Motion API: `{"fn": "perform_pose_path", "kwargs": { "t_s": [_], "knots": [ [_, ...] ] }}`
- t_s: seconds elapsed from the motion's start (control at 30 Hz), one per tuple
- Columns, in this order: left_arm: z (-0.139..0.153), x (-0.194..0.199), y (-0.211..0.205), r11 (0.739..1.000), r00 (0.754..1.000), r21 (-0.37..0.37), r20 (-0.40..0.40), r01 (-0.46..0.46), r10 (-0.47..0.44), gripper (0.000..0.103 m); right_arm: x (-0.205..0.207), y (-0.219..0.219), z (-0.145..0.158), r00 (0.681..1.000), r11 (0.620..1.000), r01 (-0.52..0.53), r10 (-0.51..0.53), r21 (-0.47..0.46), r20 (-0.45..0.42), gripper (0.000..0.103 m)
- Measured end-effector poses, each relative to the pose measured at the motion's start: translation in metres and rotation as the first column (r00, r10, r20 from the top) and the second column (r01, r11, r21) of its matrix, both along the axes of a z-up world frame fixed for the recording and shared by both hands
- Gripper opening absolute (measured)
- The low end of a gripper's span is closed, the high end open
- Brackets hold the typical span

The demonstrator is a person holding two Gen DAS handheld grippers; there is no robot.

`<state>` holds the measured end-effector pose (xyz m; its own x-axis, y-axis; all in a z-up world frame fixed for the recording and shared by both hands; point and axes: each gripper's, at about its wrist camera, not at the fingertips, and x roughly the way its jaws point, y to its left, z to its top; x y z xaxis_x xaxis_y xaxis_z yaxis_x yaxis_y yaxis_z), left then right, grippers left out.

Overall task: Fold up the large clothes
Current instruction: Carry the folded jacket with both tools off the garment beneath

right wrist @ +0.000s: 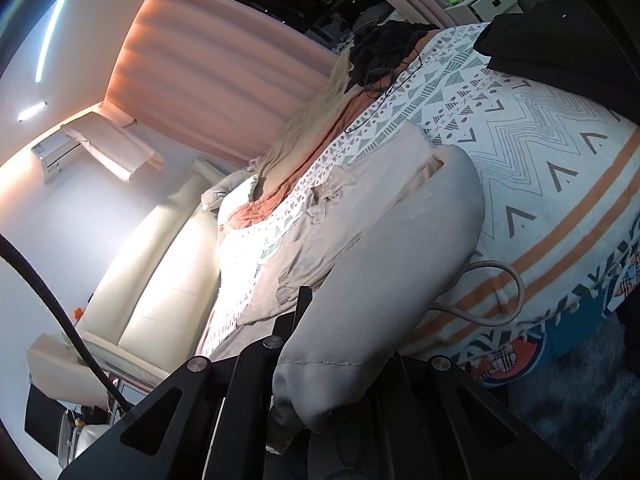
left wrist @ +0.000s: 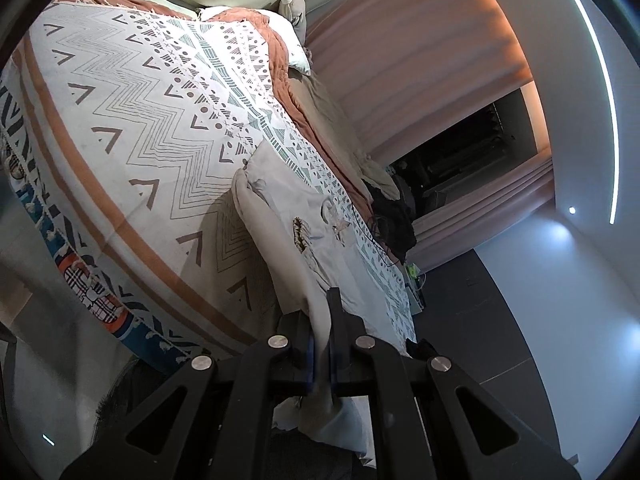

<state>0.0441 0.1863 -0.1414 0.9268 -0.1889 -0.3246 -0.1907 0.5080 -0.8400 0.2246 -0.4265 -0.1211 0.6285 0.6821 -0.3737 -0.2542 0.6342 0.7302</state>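
Right tool (right wrist: 320, 320) view shows drawstring (right wrist: 508, 292).

Pink curtains (left wrist: 420, 60), dark window (left wrist: 468, 148), patterned bedspread (left wrist: 132, 120), cream headboard (right wrist: 160, 248).

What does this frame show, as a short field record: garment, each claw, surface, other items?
garment: beige clothing, partly lifted off the bed, drawstring hanging
left claw: shut on the garment's edge
right claw: shut on the garment; cloth drapes over it
surface: patterned bedspread
other items: dark clothes with a thin black cable, far side of bed
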Motion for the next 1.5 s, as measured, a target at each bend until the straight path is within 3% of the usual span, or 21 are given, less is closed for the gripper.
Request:
{"fn": "perform_pose_path", "kwargs": {
  "t_s": [0.27,0.4,0.7,1.17,1.5],
  "knots": [
    [0.013,-0.036,-0.008,1.0,0.999,0.011,0.04,0.0,-0.001,0.007,-0.027,-0.013,0.008,1.0,1.0,0.002,-0.002,0.017,0.019,0.004],
    [0.024,-0.045,-0.006,1.0,0.998,0.014,0.067,-0.008,0.007,0.007,-0.032,-0.017,0.016,0.999,0.997,-0.022,0.019,0.068,0.032,0.004],
    [0.045,-0.042,-0.002,1.0,0.992,0.006,0.129,-0.015,0.015,0.007,-0.026,-0.015,0.04,0.996,0.997,-0.031,0.024,0.077,0.086,0.004],
    [0.073,0.003,0.012,0.998,0.985,0.031,0.165,-0.053,0.047,0.007,0.016,-0.011,0.051,0.992,0.999,0.002,-0.008,0.055,0.123,0.004],
    [0.108,0.09,0.034,0.995,0.985,0.068,0.165,-0.07,0.058,0.007,0.096,0.02,0.08,0.988,0.999,0.011,-0.017,0.039,0.153,0.004]
  ]
}}
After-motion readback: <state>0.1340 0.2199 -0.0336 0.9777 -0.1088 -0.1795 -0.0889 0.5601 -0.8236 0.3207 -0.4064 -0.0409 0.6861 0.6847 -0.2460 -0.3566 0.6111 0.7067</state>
